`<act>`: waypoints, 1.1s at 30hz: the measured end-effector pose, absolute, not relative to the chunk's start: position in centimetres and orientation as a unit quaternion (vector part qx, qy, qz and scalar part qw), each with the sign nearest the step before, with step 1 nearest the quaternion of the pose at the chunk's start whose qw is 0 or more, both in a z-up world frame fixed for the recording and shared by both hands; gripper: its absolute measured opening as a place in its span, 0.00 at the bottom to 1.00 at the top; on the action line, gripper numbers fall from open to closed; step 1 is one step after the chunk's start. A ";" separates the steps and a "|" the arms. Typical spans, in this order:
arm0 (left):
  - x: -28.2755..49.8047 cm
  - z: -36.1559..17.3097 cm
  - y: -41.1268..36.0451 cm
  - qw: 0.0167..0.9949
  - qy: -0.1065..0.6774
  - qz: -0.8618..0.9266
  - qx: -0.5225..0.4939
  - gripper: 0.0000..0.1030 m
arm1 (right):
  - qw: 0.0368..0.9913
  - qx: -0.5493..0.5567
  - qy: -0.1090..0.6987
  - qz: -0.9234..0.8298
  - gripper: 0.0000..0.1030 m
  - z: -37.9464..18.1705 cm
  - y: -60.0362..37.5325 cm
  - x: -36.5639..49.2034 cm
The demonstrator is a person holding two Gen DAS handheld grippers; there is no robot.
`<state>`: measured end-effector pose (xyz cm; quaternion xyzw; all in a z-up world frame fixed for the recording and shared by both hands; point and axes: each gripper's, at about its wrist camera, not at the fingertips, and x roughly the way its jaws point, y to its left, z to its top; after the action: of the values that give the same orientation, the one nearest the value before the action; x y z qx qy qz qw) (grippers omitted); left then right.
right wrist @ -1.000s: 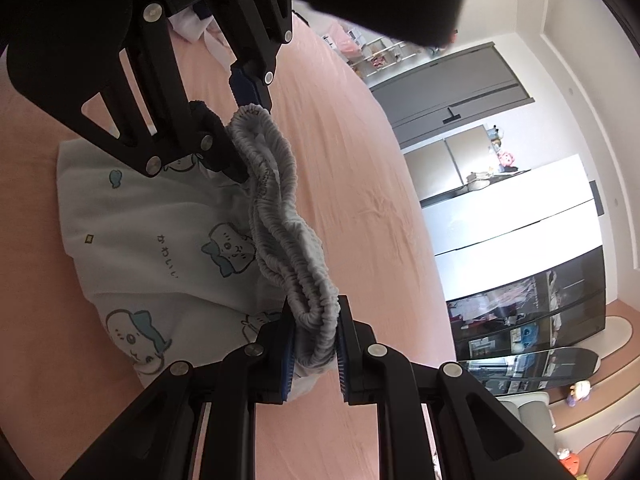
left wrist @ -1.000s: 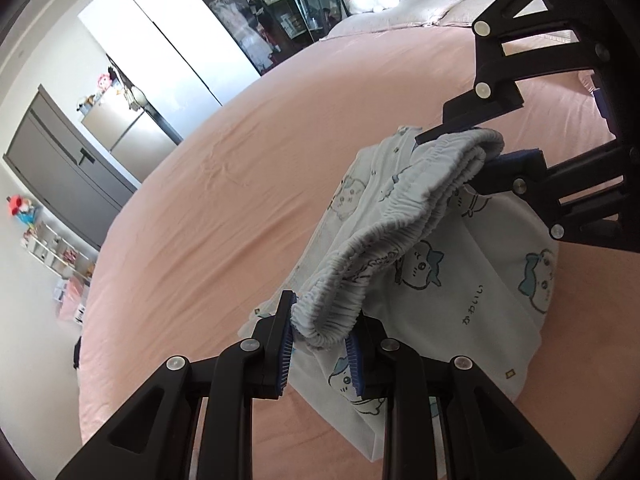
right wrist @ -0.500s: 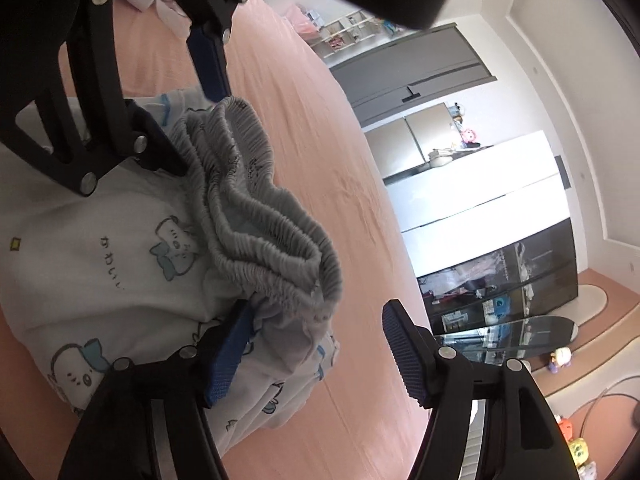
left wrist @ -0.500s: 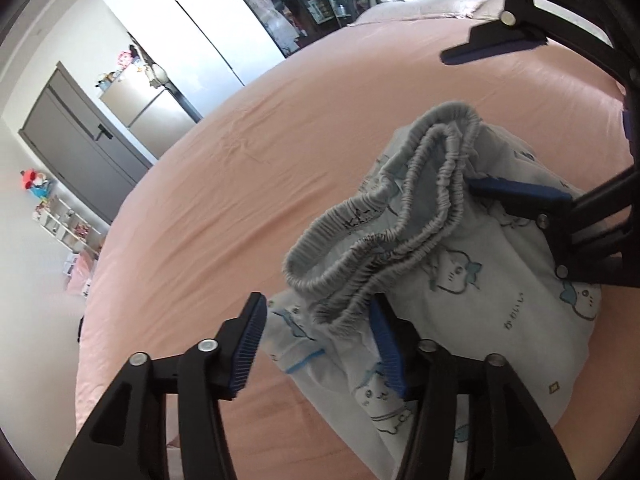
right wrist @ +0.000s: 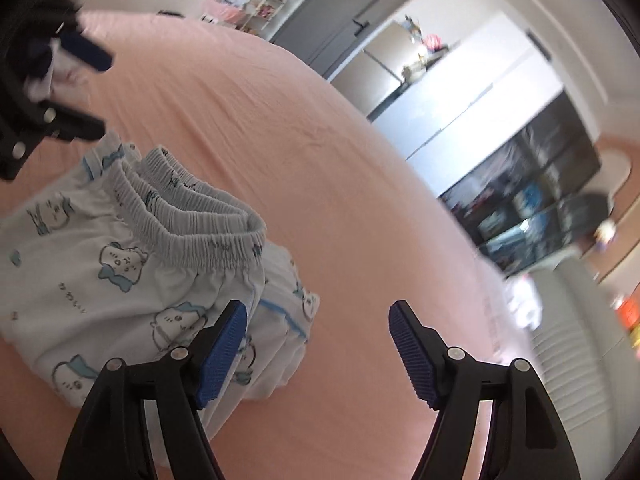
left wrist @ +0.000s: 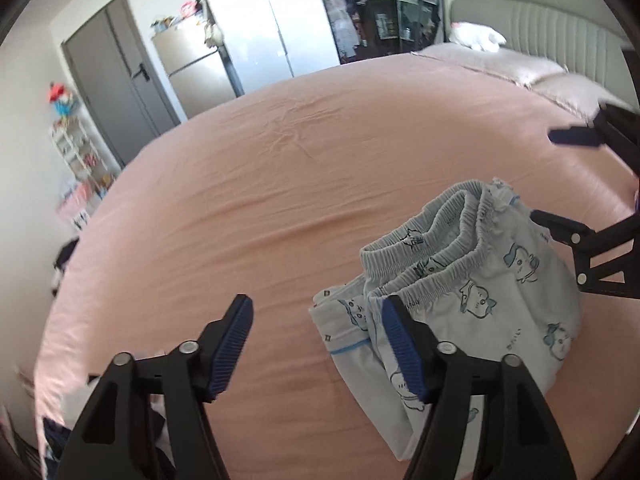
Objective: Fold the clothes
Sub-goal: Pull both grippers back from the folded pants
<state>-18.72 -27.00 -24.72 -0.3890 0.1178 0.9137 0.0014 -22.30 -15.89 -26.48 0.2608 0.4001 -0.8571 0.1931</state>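
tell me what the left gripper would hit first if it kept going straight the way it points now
Probably the bare pink bedsheet: the left gripper, jaws opening and empty, aims just left of the folded cartoon-print shorts. Depth is uncertain.

Bed: pink fitted sheet (left wrist: 248, 200), lightly creased near far edge.
Head end: grey ribbed headboard (left wrist: 532, 20), white plush toy (left wrist: 478, 38) laid by pale pillows (left wrist: 504, 66).
Wall: dark grey door (left wrist: 116, 76), steel fridge (left wrist: 192, 72) w/ clutter on top.
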 end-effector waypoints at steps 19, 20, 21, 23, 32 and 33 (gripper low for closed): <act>-16.1 -21.4 -25.9 0.027 0.087 0.908 -0.408 0.78 | 0.257 0.325 0.261 -0.872 0.79 -21.7 -10.6 -17.3; -15.8 -21.5 -25.7 0.031 0.078 0.907 -0.412 0.79 | 0.267 0.333 0.252 -0.868 0.79 -21.8 -10.5 -16.8; -15.5 -21.6 -25.6 0.035 0.068 0.906 -0.416 0.79 | 0.276 0.339 0.243 -0.866 0.79 -21.8 -10.4 -16.4; -15.0 -21.9 -25.7 0.044 0.034 0.904 -0.423 0.79 | 0.285 0.349 0.228 -0.863 0.79 -22.0 -10.3 -15.7; -14.6 -25.7 -26.4 0.043 -0.046 0.880 -0.471 0.81 | 0.340 0.450 0.042 -0.825 0.81 -23.5 -7.8 -17.0; -14.5 -26.1 -26.5 0.048 -0.053 0.877 -0.476 0.81 | 0.342 0.464 0.018 -0.817 0.81 -23.8 -7.3 -17.4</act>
<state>-14.48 -26.52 -26.12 -0.4756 -0.0531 0.8767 0.0484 -17.40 -7.34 -23.82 0.4637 0.0180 -0.8173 0.3416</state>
